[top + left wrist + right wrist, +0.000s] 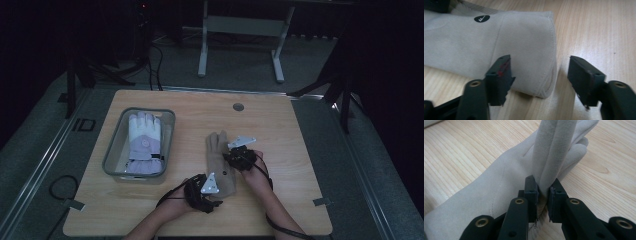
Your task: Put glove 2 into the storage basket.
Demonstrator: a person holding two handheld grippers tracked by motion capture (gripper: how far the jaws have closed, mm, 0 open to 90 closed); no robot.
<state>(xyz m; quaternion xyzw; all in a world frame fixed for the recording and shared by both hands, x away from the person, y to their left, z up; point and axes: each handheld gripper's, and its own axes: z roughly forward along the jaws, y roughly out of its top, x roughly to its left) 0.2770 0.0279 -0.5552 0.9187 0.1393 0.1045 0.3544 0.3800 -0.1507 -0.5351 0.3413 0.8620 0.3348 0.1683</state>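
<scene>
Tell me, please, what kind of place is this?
Probably a lab or recording room, not a home. A plain wooden table stands on grey carpet with dark curtains around it, cables run over the floor, and a second desk's metal frame stands behind. On the table are a beige glove and a bin.

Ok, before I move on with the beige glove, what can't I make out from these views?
- Beige glove, high view: its cuff end lies under the left tongs, its right edge under the right tongs.
- Black round logo, left gripper view: mark too small to read.
- Glove fingers, right gripper view: tips cut off by the top edge.
- White and lilac glove in the bin, high view: dim, patch unreadable.
</scene>
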